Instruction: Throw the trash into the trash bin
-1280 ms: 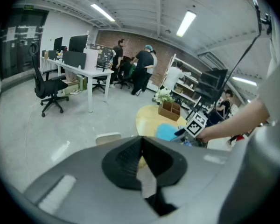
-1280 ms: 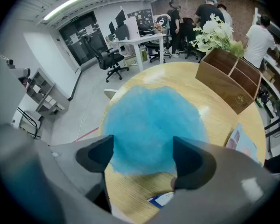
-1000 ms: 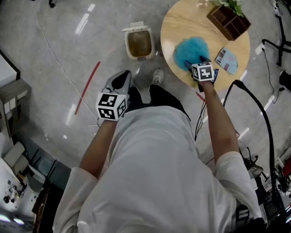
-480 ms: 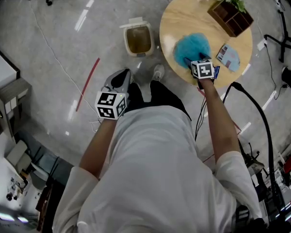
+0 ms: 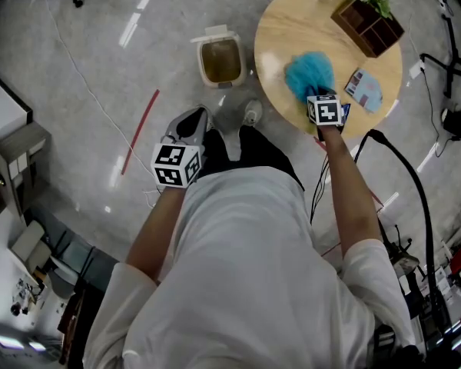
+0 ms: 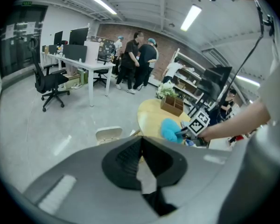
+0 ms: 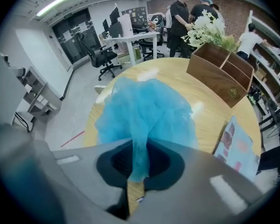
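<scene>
My right gripper [image 7: 138, 169] just closed its fingers on the fluffy blue mesh puff [image 7: 147, 111], bulk toward frame top; left gripper [image 6: 141, 158] fingers together, empty.

Right gripper [image 7: 137, 166] just pinched blue, perhaps mesh, puff [image 7: 144, 113]

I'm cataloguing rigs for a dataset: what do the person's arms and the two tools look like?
The left tool and the right tool each have a grey shell with black ridged pads. Each carries a white cube printed with black square markers. The person wears a white short-sleeved shirt, and a black cable loops beside the right arm.
</scene>
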